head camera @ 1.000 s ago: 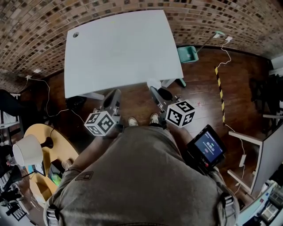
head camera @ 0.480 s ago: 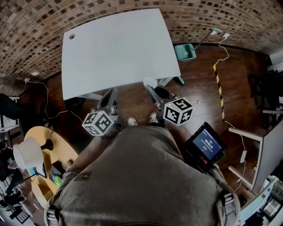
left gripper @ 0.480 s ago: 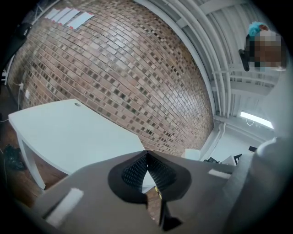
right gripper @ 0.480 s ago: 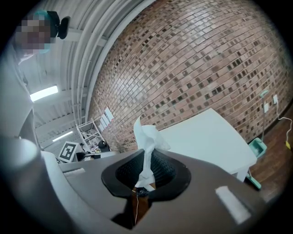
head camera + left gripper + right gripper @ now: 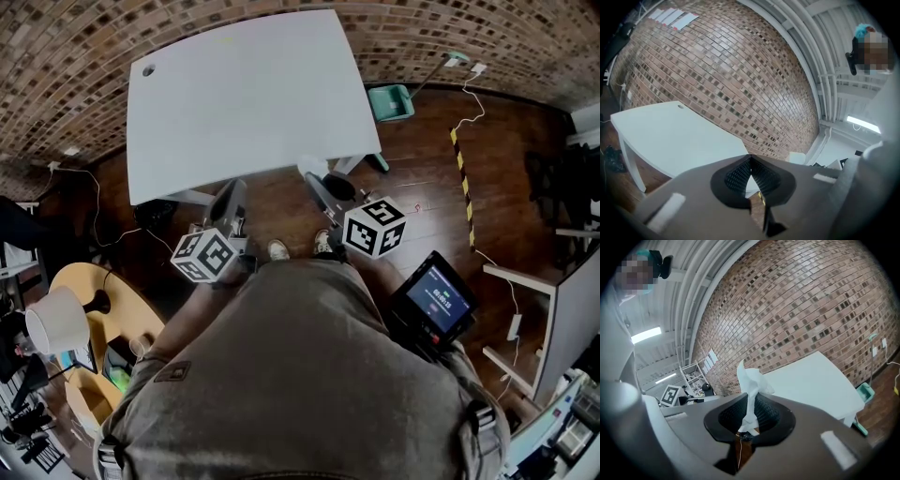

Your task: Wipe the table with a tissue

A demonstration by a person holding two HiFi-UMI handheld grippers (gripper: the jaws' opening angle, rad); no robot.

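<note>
Two broad surfaces are seen behind everything in the head view: a brick wall (image 5: 75,56) along the far side and a dark wooden floor (image 5: 422,187) below it. A white table (image 5: 244,103) is set against that wall, its top bare, with a small round hole (image 5: 147,69) at its far left corner. The near half of the view is filled by the person's torso (image 5: 300,375), and two shoes (image 5: 278,250) are seen on the floor just beyond it. A round wooden side table (image 5: 131,323) carrying a white lamp (image 5: 58,319) is placed at the near left. A dark device with a lit screen (image 5: 436,302) is seen at the person's right side. The left tool (image 5: 230,202) is held just short of the table's near edge; its jaws are pressed together at the tips with nothing between them. The right tool (image 5: 314,183) is held beside it, a little further right, and its jaws are closed on a white tissue (image 5: 750,390), which is pinched at its lower end and stands up crumpled above them, clear of the table top. A teal dustpan (image 5: 389,101) is seen on the floor at the table's far right.
</note>
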